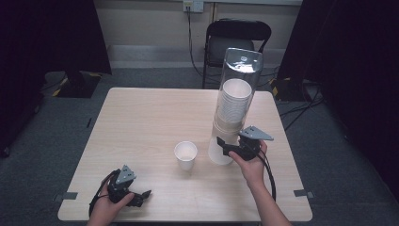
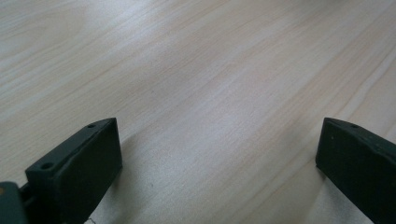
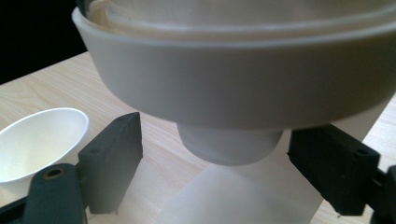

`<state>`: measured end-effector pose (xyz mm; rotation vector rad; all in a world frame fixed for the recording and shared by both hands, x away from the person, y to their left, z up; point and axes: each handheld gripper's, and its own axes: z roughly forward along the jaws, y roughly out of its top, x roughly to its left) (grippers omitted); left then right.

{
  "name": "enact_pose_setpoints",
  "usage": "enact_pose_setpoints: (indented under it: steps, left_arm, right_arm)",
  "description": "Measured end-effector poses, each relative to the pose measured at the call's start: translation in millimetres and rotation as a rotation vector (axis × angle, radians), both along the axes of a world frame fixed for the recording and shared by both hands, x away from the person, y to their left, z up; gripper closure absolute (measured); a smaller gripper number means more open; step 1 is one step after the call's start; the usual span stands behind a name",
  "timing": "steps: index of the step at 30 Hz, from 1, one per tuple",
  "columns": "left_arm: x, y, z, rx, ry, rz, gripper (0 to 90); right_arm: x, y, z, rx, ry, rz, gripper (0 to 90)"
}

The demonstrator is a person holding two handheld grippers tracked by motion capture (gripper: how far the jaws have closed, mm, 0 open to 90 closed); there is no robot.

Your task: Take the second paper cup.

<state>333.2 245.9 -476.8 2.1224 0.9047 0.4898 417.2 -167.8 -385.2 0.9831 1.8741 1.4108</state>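
Nearest the camera, my left gripper (image 1: pixel 141 195) sits low at the near-left edge of the counter (image 1: pixel 141 117), its jaws spread wide with nothing but bare wood grain between them. I hold it parked there, out of the way, my left hand (image 1: pixel 110 205) wrapped around its body and the jaws pointing right along the tabletop.

My right gripper (image 1: pixel 225 145) is the busy one. I have brought it in under the tall clear cup dispenser (image 1: pixel 237 84), which stands on the right half of the counter with a stack of paper cups (image 1: pixel 233 106) inside. In the right gripper view the jaws stand apart on either side of the bottom cup (image 3: pixel 229 144), whose base pokes out below the dispenser's collar (image 3: pixel 233 88); neither pad touches it yet, as far as I can tell. I judge I am lined up to close on that cup and pull it down.

My right hand (image 1: pixel 251 165) reaches forward with the wrist roughly level and the gripper aimed leftward at the dispenser's foot. One loose cup (image 1: pixel 186 155) stands upright just left of the dispenser, near the counter's middle.
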Motion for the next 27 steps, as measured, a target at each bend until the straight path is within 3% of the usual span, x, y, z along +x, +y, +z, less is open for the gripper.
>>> enact_pose_setpoints:
  steps: [8,16,27]
  left_arm:
    - [0.1,0.0,0.0,0.0,0.0,-0.001,0.0]
    - [0.2,0.0,0.0,0.0,0.0,-0.001,0.0]
    - [0.1,0.0,0.0,0.0,0.0,-0.001,0.0]
  right_arm:
    - [4.0,8.1,2.8,0.016,-0.036,-0.002,13.2]
    - [9.6,11.1,1.7,0.011,-0.027,-0.017,16.2]
    - [13.5,15.1,-0.7,0.044,-0.056,-0.037,19.7]
